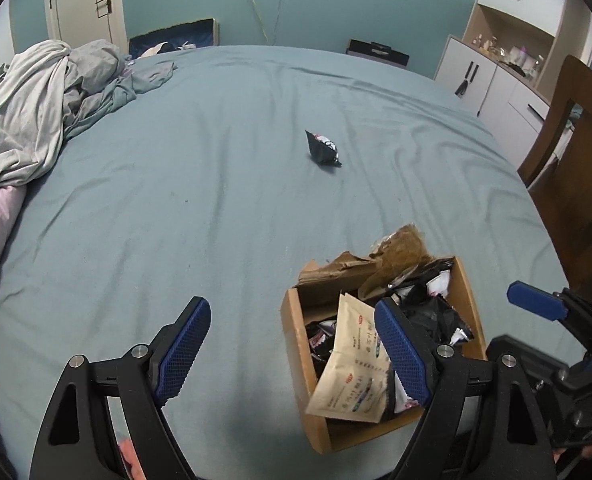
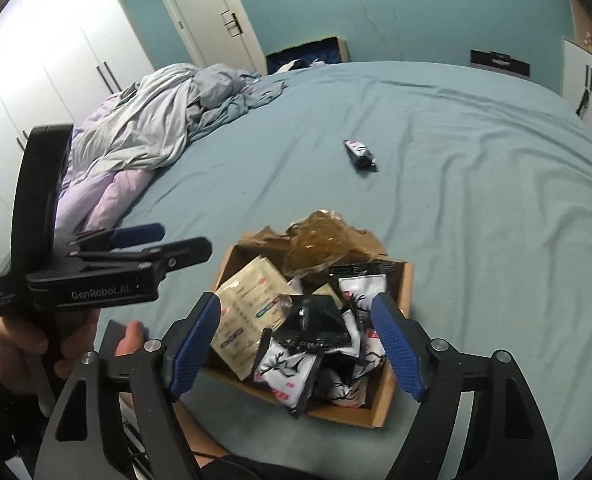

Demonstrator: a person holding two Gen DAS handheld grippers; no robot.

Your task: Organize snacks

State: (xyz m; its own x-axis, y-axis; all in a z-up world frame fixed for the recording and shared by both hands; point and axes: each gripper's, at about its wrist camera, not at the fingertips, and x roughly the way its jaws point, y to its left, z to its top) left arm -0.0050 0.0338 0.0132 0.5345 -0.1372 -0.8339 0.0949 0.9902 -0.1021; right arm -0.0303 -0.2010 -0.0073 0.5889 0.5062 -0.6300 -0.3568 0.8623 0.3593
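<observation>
I held my left gripper over the blue-green bed sheet with its jaws spread wide and nothing between the pads. The cardboard box of snacks sat on the sheet just to the right of that gap; my right-hand finger crossed in front of the box's open top, while the other finger hung over bare sheet. A beige sachet leaned against the box's near left wall, poking above the rim, and black-and-white packets were heaped behind it. A crumpled brown wrapper stuck out at the far edge of the box.

My right gripper was likewise spread wide and gripped nothing. Seen from it, the box lay directly ahead and below, framed between the two blue pads, with the black-and-white packets piled in the middle of that gap and the beige sachet toward the left pad. I could not tell whether either pad touched a packet.

One lone black packet lay by itself on the sheet, well beyond the box and far from both grippers. A rumpled grey blanket was bunched at the far left of the bed.
</observation>
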